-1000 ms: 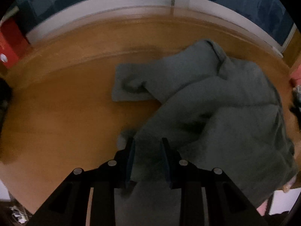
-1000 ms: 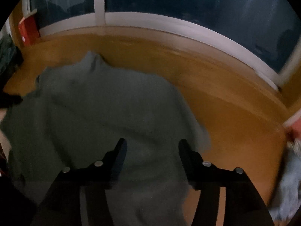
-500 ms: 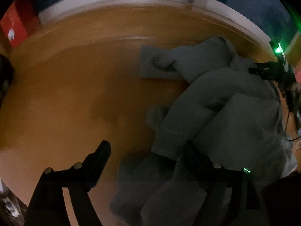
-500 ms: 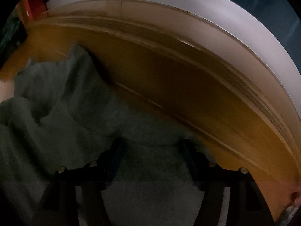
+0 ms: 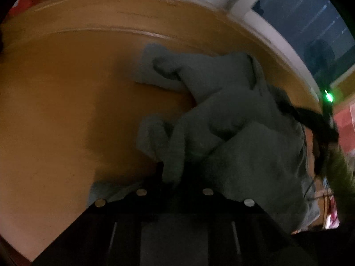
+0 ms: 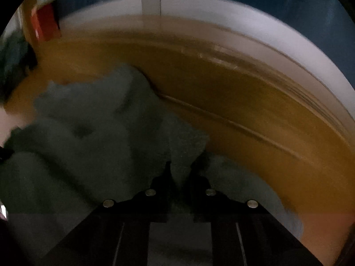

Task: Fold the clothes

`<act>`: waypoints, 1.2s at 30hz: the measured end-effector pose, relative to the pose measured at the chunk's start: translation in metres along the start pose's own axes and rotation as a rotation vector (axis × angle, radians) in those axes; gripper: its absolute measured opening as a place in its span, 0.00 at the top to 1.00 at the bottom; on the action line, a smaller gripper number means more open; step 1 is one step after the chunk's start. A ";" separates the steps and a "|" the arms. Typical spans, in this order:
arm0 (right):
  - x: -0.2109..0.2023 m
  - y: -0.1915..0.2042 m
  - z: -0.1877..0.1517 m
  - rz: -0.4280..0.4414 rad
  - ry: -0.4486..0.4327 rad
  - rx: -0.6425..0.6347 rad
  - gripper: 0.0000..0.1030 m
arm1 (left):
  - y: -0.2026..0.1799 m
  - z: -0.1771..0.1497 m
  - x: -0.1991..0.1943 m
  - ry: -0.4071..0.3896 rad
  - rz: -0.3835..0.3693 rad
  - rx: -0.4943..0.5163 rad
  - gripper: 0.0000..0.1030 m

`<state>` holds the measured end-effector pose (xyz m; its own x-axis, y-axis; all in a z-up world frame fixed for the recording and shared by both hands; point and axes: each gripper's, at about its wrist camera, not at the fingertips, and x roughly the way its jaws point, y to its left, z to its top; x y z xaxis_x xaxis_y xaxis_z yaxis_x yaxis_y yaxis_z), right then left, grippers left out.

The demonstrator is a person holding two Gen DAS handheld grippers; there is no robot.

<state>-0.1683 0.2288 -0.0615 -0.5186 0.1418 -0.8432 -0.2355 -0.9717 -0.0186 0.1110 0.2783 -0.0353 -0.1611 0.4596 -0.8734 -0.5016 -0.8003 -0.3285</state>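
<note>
We see the grey-green fleece garment (image 5: 233,119) lying bunched on the orange-brown wooden tabletop (image 5: 66,102), one sleeve-like fold trailing toward the far edge near the white window frame (image 5: 261,24).

Half a second ago our left gripper (image 5: 175,173) stood wide over the near hem and a second ago it was narrow on cloth; now its jaws are drawn close together with a fold of the fleece pinched between them. Our right gripper (image 6: 180,173) was spread wide over the cloth in both earlier views; now it too is narrowed onto a peak of fabric that rises between its fingers. In the left view we also catch the right tool as a dark shape with a green light (image 5: 328,97) at the garment's far side.

So both claws have just taken hold of the garment at two separate places. We judge this as a regrasp: with two edges held, the cloth can be lifted and spread or laid over itself. It is crumpled now, not a flat fold, so the folding looks unfinished.
</note>
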 end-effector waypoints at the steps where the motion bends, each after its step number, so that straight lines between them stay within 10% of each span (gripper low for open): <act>1: -0.018 0.006 -0.004 0.014 -0.039 0.029 0.89 | 0.001 0.000 -0.009 -0.023 0.004 -0.015 0.88; 11: -0.181 0.032 -0.009 -0.068 -0.381 0.153 0.89 | -0.050 0.031 -0.163 -0.459 0.217 0.148 0.89; 16: -0.243 0.025 0.000 -0.204 -0.521 0.176 0.89 | -0.090 0.083 -0.165 -0.531 0.186 0.257 0.89; 24: -0.114 -0.041 0.005 -0.569 -0.244 0.160 0.86 | -0.128 0.168 -0.013 -0.365 0.165 0.290 0.72; 29: -0.036 -0.086 -0.006 -0.472 -0.068 0.324 0.85 | -0.112 0.174 0.054 -0.259 0.286 0.227 0.66; 33: -0.073 -0.083 -0.012 -0.430 -0.135 0.352 0.52 | -0.098 0.166 0.058 -0.232 0.288 0.241 0.56; 36: -0.090 -0.071 -0.030 -0.428 -0.134 0.277 0.48 | -0.089 0.153 0.059 -0.206 0.258 0.260 0.54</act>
<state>-0.0801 0.2793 -0.0011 -0.4244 0.5559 -0.7147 -0.6483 -0.7376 -0.1888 0.0161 0.4355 -0.0032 -0.4632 0.3457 -0.8161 -0.6162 -0.7874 0.0162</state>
